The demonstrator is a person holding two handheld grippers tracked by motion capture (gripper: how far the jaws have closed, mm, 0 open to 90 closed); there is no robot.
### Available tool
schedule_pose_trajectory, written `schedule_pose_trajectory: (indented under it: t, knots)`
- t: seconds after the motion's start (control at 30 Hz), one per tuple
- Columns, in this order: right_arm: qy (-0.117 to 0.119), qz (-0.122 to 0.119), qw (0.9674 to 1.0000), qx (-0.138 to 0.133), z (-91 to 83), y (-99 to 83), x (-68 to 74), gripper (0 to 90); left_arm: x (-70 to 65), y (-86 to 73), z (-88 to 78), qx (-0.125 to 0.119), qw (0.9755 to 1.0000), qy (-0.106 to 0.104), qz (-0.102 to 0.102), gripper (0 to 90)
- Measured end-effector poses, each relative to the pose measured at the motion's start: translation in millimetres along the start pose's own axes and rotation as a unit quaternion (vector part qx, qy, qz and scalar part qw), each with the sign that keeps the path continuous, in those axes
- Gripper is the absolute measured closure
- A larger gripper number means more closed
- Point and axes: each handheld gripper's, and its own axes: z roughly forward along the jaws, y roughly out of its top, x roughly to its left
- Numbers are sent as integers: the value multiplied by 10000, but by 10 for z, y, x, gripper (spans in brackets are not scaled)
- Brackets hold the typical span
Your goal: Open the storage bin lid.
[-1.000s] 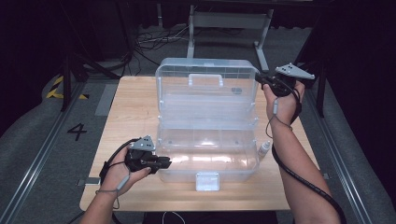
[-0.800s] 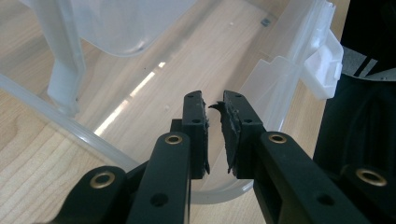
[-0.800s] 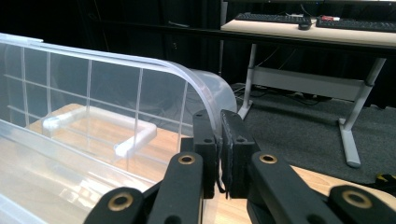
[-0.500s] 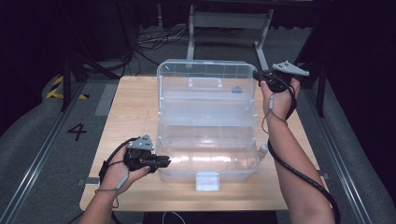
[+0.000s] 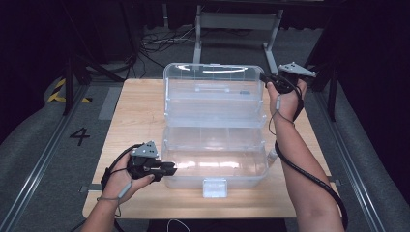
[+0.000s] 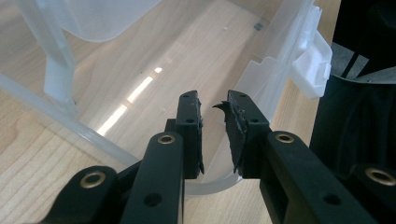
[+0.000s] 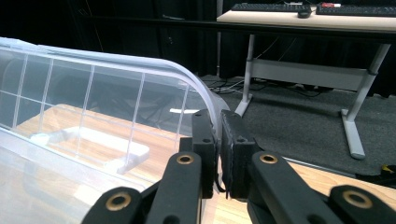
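A clear plastic box [image 5: 215,159] sits open in the middle of the table [image 5: 140,104], its lid [image 5: 215,94] standing up from the hinge on the far side. The box's long axis runs left to right across the table. Its open mouth faces up, the lid's inside faces me, and the white latch [image 5: 215,187] on the front wall points toward my edge of the table.

My right gripper [image 5: 269,79] pinches the lid's top right corner; in the right gripper view its jaws are nearly closed on the curved clear rim [image 7: 212,112]. My left gripper [image 5: 169,169] is at the box's near left corner. Its jaws have just been opening, and in the left gripper view they stand a little apart with the thin wall [image 6: 219,161] between them, not squeezed as far as I can see.

What could go wrong, as I judge it: with the left grip loosened, nothing firm steadies the base, so pulling the lid down by one corner could drag or tip the light box. The corner hold could also twist the lid or slide off the slick rim, letting it drop. The left gripper's tips could get caught under the closing lid.
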Motion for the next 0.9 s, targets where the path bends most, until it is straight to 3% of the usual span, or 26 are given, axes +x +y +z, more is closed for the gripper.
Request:
schedule_pose_trajectory:
  t: [0.17,0.43,0.9]
  knots:
    - [-8,22,10000,40,53,-13,-21,855,-8,-5,-8,-31,10000,33,6,750]
    - [12,38,9996,264,173,-12,-65,853,-13,-28,-104,-305,9995,59,-54,730]
    - [48,235,9988,432,347,-81,-137,850,-16,-62,-158,-357,9992,109,-116,733]
